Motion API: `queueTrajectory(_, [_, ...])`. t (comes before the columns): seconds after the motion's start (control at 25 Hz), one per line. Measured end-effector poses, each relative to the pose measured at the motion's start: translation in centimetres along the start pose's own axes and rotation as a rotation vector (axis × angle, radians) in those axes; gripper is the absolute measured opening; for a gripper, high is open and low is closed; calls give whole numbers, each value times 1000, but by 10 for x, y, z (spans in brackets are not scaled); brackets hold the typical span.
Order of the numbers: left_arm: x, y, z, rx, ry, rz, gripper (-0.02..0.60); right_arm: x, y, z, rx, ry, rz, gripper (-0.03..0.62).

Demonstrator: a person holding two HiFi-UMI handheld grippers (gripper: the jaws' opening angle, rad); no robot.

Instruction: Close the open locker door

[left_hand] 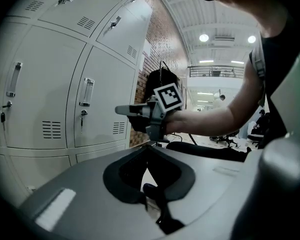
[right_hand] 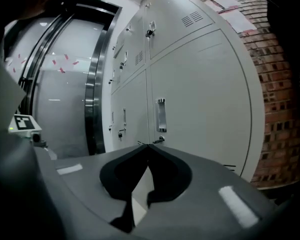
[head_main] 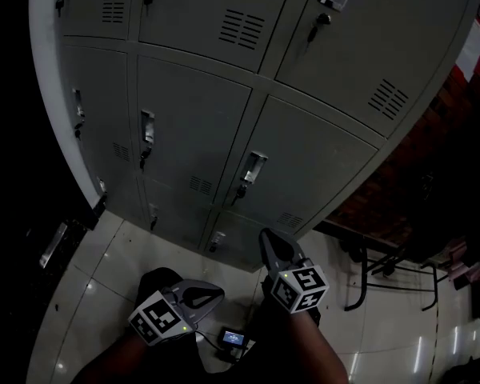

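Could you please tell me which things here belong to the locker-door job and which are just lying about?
Job:
- lockers, every door in view looks shut
- left gripper, shut, empty
- right gripper, shut, empty

Lying about:
- metal frame
- small screen
- brick wall

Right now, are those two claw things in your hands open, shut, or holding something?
Left gripper: shut, nothing between its jaws.
Right gripper: shut, nothing between its jaws.

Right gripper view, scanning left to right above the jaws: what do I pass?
Glass panel → dark metal frame → grey lockers → brick wall.
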State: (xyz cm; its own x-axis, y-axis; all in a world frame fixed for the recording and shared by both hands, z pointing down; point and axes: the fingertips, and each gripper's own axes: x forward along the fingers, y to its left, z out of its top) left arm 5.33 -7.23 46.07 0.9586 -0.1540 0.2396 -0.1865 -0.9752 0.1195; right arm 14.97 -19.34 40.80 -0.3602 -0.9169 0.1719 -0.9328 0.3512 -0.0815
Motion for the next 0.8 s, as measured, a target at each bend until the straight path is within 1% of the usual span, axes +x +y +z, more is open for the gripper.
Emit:
queueTrajectory(0.16, [5,-1,-4,8,20,0,12,-46,6,-16,2,-3,58,3])
queueTrajectory(0.4, [9,-1,-9,12,38,4,12,-107,8,-42,-31,39,68,3])
queueTrajectory(0.64, [15,-3,-7,20,44,5,12,-141,21,-65,-118,98,76,3])
queueTrajectory(0.8, [19,-5,-9,21,61,1,12,-156,24,-74,-95,90,73,3])
